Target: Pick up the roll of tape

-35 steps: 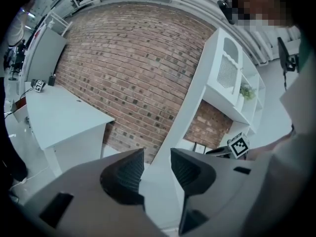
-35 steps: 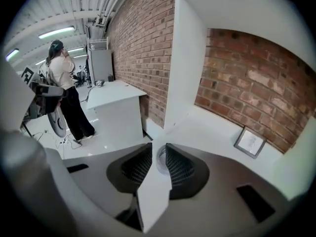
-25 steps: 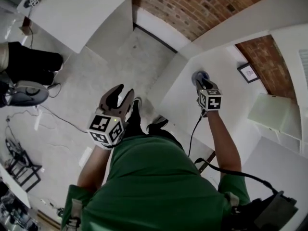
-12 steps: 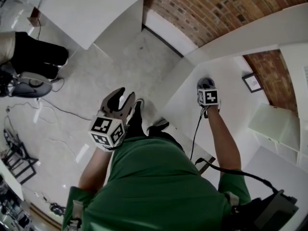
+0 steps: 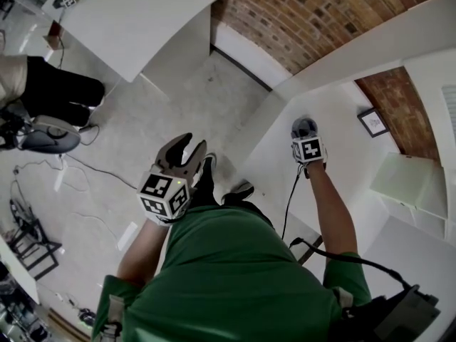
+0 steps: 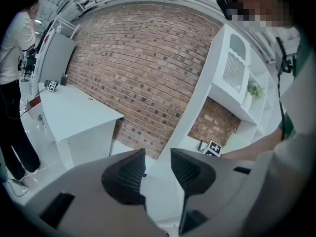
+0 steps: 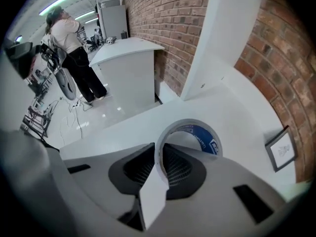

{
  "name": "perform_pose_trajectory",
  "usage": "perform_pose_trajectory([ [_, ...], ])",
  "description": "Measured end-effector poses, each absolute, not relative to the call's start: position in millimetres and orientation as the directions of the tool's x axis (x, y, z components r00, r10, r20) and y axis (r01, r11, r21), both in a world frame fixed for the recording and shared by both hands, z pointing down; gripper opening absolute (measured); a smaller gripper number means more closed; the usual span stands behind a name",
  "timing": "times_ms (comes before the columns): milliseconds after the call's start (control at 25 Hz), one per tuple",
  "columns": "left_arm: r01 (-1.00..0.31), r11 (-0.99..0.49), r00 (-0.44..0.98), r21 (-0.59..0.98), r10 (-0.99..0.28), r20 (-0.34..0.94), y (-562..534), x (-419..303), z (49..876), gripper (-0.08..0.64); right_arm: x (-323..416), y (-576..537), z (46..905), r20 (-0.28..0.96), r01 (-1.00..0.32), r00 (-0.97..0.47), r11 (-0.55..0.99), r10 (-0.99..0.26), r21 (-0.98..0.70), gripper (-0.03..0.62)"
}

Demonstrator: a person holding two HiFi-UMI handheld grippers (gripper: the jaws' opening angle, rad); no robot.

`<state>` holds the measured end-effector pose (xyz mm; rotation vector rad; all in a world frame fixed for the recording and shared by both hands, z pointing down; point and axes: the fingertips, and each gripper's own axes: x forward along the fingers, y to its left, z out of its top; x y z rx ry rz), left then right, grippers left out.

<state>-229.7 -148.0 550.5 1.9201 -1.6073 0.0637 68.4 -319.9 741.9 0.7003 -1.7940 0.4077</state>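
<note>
The roll of tape [image 7: 201, 138], pale outside and blue inside, stands on edge on a white counter [image 7: 237, 107]. My right gripper [image 7: 160, 165] points steeply down over it. Its jaws are closing, one inside the ring and one outside, and the pads press on the roll's wall. A loose white tape end hangs between them. In the head view the right gripper [image 5: 303, 130] covers most of the roll [image 5: 306, 124]. My left gripper [image 5: 187, 149] hangs over the floor, open and empty, as the left gripper view [image 6: 157, 169] confirms.
A small framed picture [image 5: 372, 122] leans at the counter's back by the brick wall. White shelving [image 6: 234, 68] rises to the right. A white table [image 5: 128, 20] stands across the floor, a person [image 7: 74, 43] beside it. Cables lie on the floor [image 5: 78, 169].
My right gripper has come down over the roll of tape, which it now mostly covers. The left gripper has stayed where it was.
</note>
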Motion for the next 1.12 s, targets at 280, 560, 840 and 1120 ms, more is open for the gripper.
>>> perform_pose_trajectory([
  [280,-0.896,-0.122,0.307,0.428,-0.864,0.399,-152.7,-213.9,540.4,0.17,73.2,-306.8,711.3,0.873,-0.734,-0.364,0.677,-0.325,-0.053,0.067],
  [560,-0.877,-0.203,0.384,0.436,-0.841,0.381,-162.8,-166.3,529.7,0.17,94.6,-294.3,660.8,0.757,-0.81,-0.493,0.543,-0.429,-0.221,0.067],
  [840,-0.844,-0.311,0.477,0.438,-0.808,0.345,-177.7,-117.7,513.8,0.17,113.5,-268.0,594.3,0.593,-0.804,-0.587,0.481,-0.551,-0.35,0.066],
  [1120,-0.815,-0.399,0.543,0.42,-0.78,0.311,-198.0,-74.7,491.0,0.17,125.7,-244.7,509.1,0.373,-0.715,-0.697,0.556,-0.612,-0.424,0.064],
])
